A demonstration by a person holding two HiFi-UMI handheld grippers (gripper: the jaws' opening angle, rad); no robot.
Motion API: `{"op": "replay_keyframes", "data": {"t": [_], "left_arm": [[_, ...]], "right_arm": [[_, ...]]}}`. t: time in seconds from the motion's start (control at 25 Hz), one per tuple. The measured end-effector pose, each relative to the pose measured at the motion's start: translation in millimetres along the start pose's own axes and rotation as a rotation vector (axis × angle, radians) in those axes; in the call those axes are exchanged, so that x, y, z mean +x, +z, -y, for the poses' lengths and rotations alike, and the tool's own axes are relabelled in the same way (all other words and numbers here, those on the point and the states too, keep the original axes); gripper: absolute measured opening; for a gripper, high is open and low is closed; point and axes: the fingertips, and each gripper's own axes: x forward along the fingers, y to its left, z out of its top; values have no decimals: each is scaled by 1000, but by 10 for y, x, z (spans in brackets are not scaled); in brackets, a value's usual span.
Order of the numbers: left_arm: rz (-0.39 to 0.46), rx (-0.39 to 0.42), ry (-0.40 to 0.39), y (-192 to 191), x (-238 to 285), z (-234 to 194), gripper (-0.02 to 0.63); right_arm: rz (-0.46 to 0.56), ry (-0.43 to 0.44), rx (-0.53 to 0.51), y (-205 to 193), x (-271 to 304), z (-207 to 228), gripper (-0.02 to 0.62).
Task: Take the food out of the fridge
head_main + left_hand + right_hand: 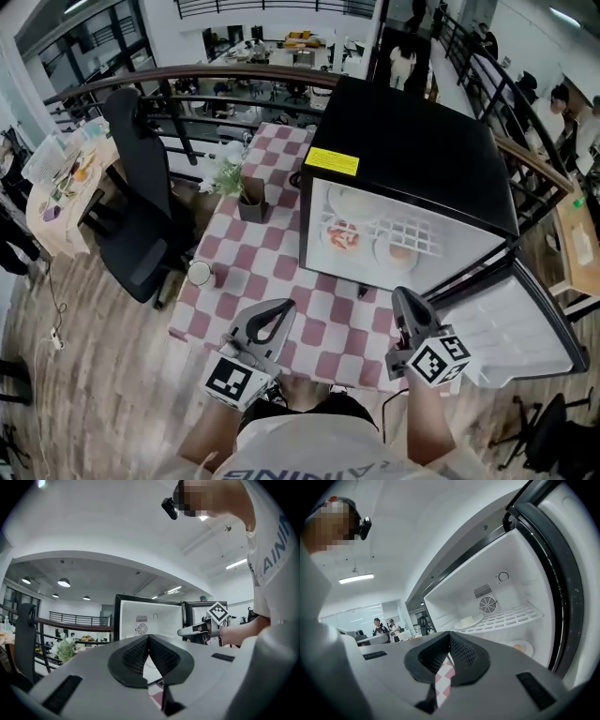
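Note:
A black mini fridge stands on the checked table with its door swung open to the right. Inside, a plate of pale food rests on the white wire shelf. Below it sit a plate with red-topped food and a plate with an orange piece. My left gripper is shut and empty over the table's near edge, left of the fridge opening. My right gripper is shut and empty just before the opening. The right gripper view shows the shelf plate and the lower plate.
A black office chair stands left of the table. A potted plant and a white cup are on the checked cloth. A curved railing runs behind. The open door's seal is close on my right gripper's right.

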Motion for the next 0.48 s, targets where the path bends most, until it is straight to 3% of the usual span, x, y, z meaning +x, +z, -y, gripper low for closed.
{"op": "replay_keyframes", "data": {"t": [0.36,0.48], "left_arm": [[46,13,-67,74,34,-203,8],[51,8,-66,96,26,-166,9]], "right_arm": [[24,-56,282,150,291,10,20],[9,-22,377,225,536,21,21]]}}
